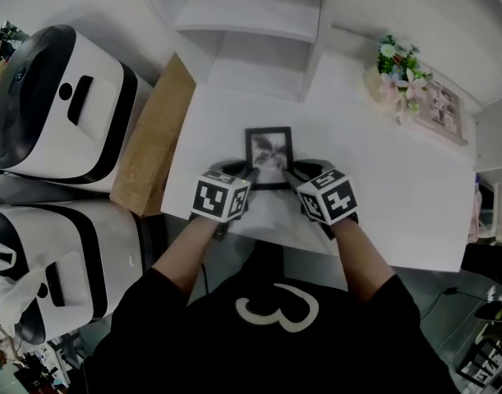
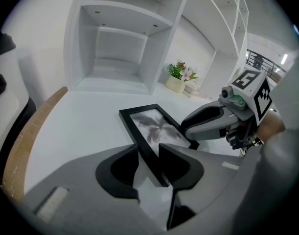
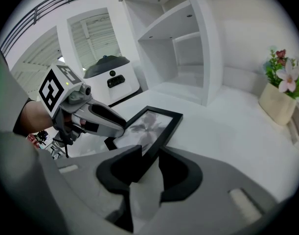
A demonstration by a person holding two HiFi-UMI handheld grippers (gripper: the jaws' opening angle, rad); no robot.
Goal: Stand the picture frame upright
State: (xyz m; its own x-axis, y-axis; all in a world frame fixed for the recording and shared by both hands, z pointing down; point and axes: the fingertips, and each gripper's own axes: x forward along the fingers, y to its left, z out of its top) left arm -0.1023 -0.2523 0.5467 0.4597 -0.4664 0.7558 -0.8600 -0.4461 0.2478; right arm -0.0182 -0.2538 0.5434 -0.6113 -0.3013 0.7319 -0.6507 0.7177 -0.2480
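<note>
White tabletop [image 1: 382, 187], white shelves [image 1: 251, 31] behind. On it, left claw [image 1: 247, 172] and right claw [image 1: 293, 175] each clamp one side of the picture frame [image 1: 269, 150].

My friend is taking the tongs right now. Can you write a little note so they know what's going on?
Left tongs: shut on the left edge of the picture frame.
Right tongs: shut on its right edge.
Frame: face up, flat or nearly so, on the white table.
Done: both sides gripped.
Left to do: tip it up until it stands, then let go.
</note>
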